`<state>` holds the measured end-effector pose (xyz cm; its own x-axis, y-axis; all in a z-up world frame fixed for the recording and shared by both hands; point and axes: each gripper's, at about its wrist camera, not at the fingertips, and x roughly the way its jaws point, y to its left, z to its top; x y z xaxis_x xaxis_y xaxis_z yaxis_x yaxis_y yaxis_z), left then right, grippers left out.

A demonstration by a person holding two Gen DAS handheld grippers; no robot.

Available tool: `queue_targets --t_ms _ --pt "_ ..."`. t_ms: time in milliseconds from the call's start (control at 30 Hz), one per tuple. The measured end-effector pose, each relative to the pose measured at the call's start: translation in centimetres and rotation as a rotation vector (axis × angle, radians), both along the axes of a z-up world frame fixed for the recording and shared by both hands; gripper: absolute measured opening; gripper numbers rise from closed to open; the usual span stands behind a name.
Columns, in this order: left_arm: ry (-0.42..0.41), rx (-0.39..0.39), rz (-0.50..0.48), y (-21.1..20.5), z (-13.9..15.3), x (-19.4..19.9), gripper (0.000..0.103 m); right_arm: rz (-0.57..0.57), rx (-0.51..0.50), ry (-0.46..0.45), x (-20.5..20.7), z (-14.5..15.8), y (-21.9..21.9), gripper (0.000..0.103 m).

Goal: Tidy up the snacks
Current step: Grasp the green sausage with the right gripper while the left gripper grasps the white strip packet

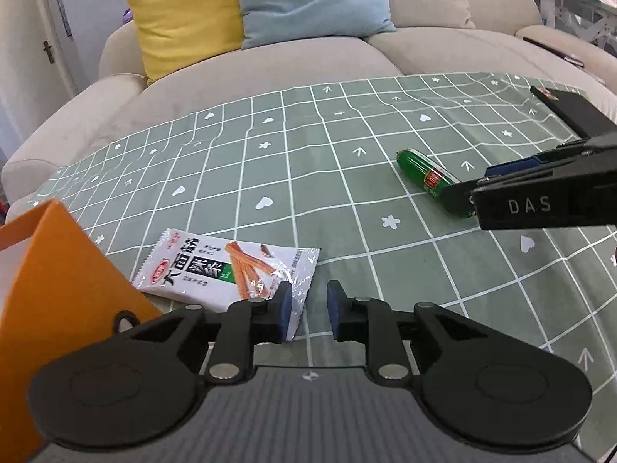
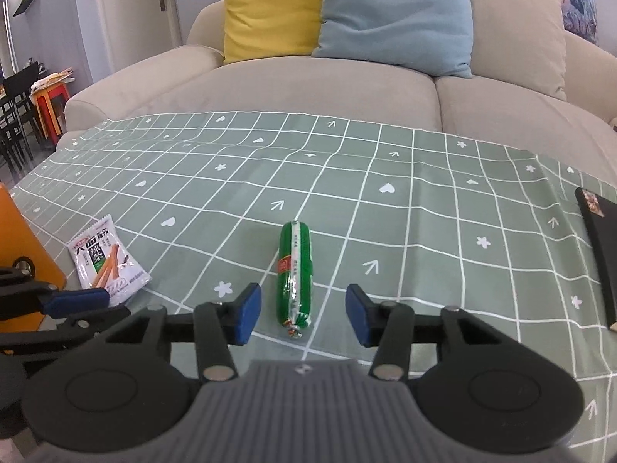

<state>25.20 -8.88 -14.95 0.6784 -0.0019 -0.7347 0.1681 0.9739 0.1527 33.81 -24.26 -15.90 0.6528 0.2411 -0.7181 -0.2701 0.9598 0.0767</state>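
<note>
Flanking green sausage, spread right tongs; spread left tongs beside snack packet

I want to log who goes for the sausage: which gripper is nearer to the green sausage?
Right. The right gripper straddles the near end of the green sausage, pads apart, not touching. The left gripper sits off to the side at the white snack packet.

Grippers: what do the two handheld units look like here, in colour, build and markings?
Both match: the left gripper and right gripper have black linkage arms with silver pivot pins, blue pads on the fingers, round black side housings and a grey ribbed centre plate. White letters "DAS" mark the right one's side. No cables or sleeves show.
</note>
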Motion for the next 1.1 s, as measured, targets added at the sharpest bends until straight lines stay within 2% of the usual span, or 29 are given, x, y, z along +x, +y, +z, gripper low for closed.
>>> queue_targets --t_ms 100,167,233,300,567,900,1100 --pt "-0.021 0.075 -0.012 -0.8 -0.3 0.1 0.025 0.007 0.006 0.013 0.2 -0.3 -0.1 0.031" --pt "-0.025 0.1 -0.013 -1.0 -0.4 0.3 0.024 0.009 0.005 0.027 0.3 -0.6 -0.1 0.019" --pt "-0.02 0.119 -0.017 -1.0 -0.5 0.5 0.009 0.008 0.01 0.029 0.2 -0.7 -0.2 0.019" --pt "-0.017 0.12 -0.018 -1.0 -0.6 0.6 0.004 0.01 0.002 0.028 0.1 -0.7 -0.1 0.019" --pt "0.014 0.015 -0.062 -0.9 0.1 -1.0 0.002 0.012 -0.03 0.055 -0.9 -0.1 0.3 0.018" --pt "0.077 -0.145 -0.198 -2.0 0.8 -7.4 0.002 0.016 -0.043 0.167 -5.3 0.9 0.9 0.018" --pt "0.134 -0.207 -0.279 -1.4 1.1 -10.7 0.0 -0.028 -0.029 0.218 -8.9 1.5 0.2 0.018"
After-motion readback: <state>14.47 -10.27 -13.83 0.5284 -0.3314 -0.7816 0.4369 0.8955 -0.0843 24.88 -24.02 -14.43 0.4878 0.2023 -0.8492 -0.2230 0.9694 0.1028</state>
